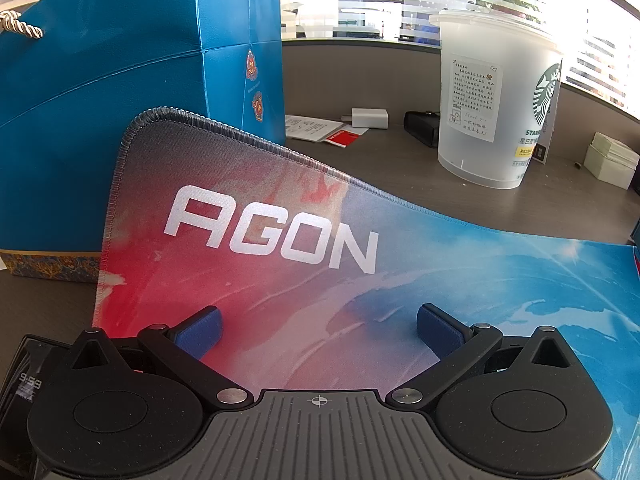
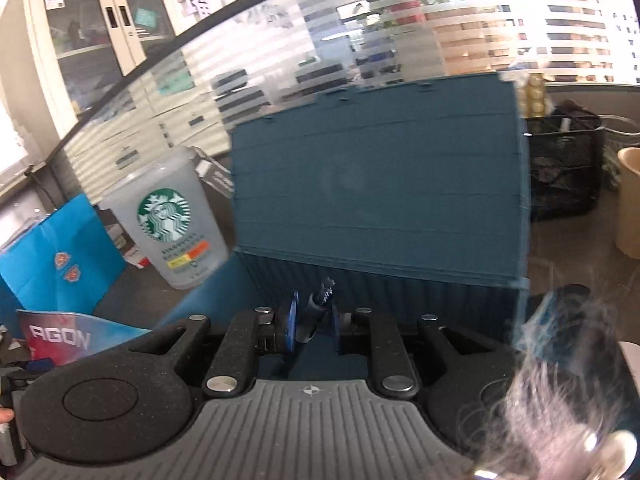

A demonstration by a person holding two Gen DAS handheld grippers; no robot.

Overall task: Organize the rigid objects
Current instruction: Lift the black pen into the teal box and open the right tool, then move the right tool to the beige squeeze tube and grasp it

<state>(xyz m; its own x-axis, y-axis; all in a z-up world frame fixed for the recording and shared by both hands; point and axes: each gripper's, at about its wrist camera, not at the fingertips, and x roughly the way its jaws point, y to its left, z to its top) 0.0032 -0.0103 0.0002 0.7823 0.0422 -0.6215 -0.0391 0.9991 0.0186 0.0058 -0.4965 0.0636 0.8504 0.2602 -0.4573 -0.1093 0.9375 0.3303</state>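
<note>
Right gripper (image 2: 311, 326) pinches a small dark tool (image 2: 322, 300) over the open bin (image 2: 380, 288), drop next; left gripper (image 1: 318, 330) spread, idle.

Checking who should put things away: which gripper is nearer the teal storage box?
Right. The right gripper hovers over the open teal storage box; the left gripper sits over the AGON mousepad.

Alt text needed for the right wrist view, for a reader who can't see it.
The right hand-held gripper is shut on a small dark object above an open teal storage box with its lid raised. A Starbucks cup and a blue gift bag stand to the left.
</note>
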